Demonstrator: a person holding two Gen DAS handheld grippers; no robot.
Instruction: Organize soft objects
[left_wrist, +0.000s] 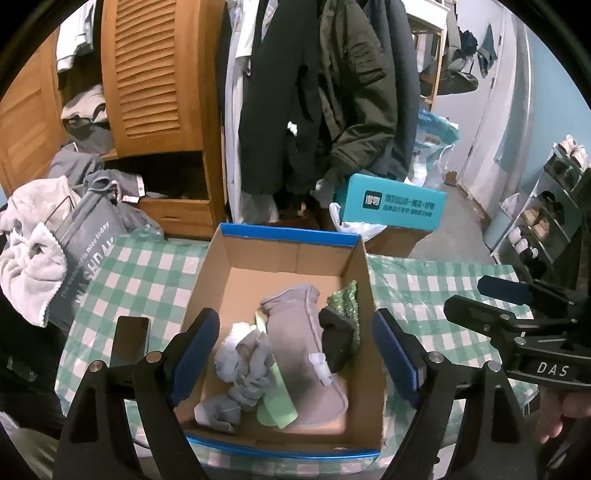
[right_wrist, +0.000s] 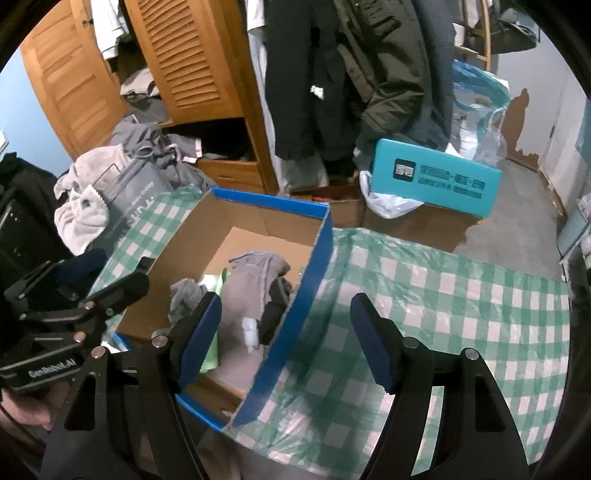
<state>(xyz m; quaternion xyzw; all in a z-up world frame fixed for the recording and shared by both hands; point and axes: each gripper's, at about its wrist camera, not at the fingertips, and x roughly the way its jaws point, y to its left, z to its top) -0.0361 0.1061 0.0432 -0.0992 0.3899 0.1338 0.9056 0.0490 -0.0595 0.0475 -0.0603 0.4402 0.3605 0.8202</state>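
Observation:
A blue-rimmed cardboard box (left_wrist: 286, 236) stands on the green checked tablecloth (left_wrist: 147, 269). In it lie a grey cloth pouch (left_wrist: 299, 354), crumpled grey socks (left_wrist: 247, 362), a light green cloth (left_wrist: 277, 406), a black sock (left_wrist: 334, 339) and a green sparkly cloth (left_wrist: 347, 295). My left gripper (left_wrist: 295, 354) is open and empty above the box's near end. My right gripper (right_wrist: 284, 339) is open and empty, its jaws astride the box's right wall (right_wrist: 295, 299). The right gripper also shows in the left wrist view (left_wrist: 495, 295); the left gripper body shows in the right wrist view (right_wrist: 74, 310).
A dark phone (left_wrist: 131, 341) lies left of the box. A grey bag (left_wrist: 88, 251) with a pale towel (left_wrist: 29, 258) stands at the table's left. Behind are a wooden wardrobe (left_wrist: 155, 74), hanging coats (left_wrist: 314, 92), a teal box (left_wrist: 391, 206) and a shoe rack (left_wrist: 546, 206).

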